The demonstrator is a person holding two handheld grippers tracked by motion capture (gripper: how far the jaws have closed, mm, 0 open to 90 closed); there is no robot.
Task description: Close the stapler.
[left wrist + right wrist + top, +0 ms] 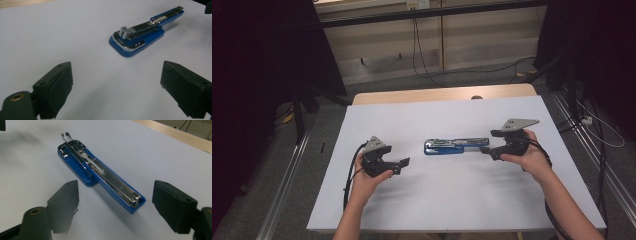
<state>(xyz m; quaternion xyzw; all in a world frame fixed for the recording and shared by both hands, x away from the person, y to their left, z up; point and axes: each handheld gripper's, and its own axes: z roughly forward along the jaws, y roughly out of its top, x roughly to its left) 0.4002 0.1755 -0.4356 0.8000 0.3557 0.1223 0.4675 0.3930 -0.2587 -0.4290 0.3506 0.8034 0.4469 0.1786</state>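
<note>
Lying opened out flat mid-table (362, 210), the blue stapler (455, 146) looks rigid, fairly heavy and slick on its metal rail, so its painted sides suit gripping. Both the left gripper (404, 162) and right gripper (486, 149) gape empty.

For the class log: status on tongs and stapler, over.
Left tongs open, short of the stapler. Right tongs open, at its far end, not gripping. Stapler flat on the white table, swung open. Nothing in the way.

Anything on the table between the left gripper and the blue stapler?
Nothing: the high view shows bare white table between the left gripper and the blue stapler, and the left gripper view shows the same.
</note>
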